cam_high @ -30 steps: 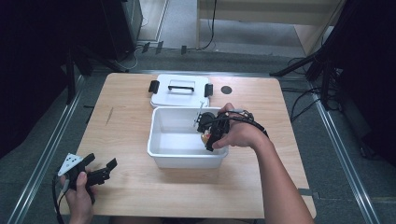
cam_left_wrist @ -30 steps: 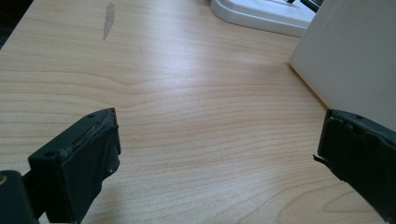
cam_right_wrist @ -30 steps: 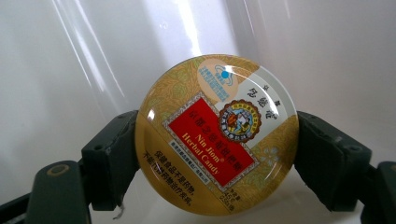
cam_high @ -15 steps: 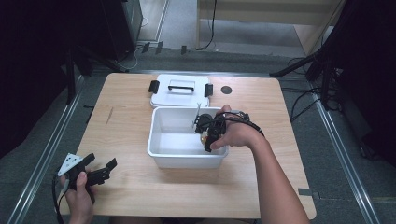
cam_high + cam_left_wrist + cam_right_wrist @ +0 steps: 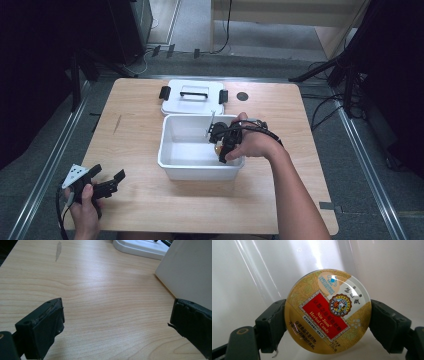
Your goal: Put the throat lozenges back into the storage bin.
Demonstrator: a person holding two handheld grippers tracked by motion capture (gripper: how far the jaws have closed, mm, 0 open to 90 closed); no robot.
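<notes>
A: Where does the candy tin (image 5: 327,311) sit at this point?

B: Pinched by its rim between the two pads of the right tongs (image 5: 220,144), down inside the white bin (image 5: 172,167) that stands in the middle of the tabletop (image 5: 135,125), on the bin's right side; the printed lid faces the right gripper view's camera, and the bin's glossy wall is behind it.

A: And the other hand?

B: The left tongs (image 5: 106,184) rest near the tabletop's front-left corner, spread wide with nothing between them; bare wood lies under them in the left gripper view, with the bin's outer wall just off to one side.

A: So how should the setting-down go?

B: My judgement: lower the tin until its flat back meets the bin's floor before easing the grip; a round tin let go on edge would likely roll or clatter against the wall; I can't tell how far above the floor it hangs.

A: Anything else to mind?

B: Spread the pads only enough to clear the rim, then lift straight up, so the hand doesn't catch the bin's right wall; the bin's lid (image 5: 192,97) lies behind it, towards the far edge, well out of the way.
</notes>
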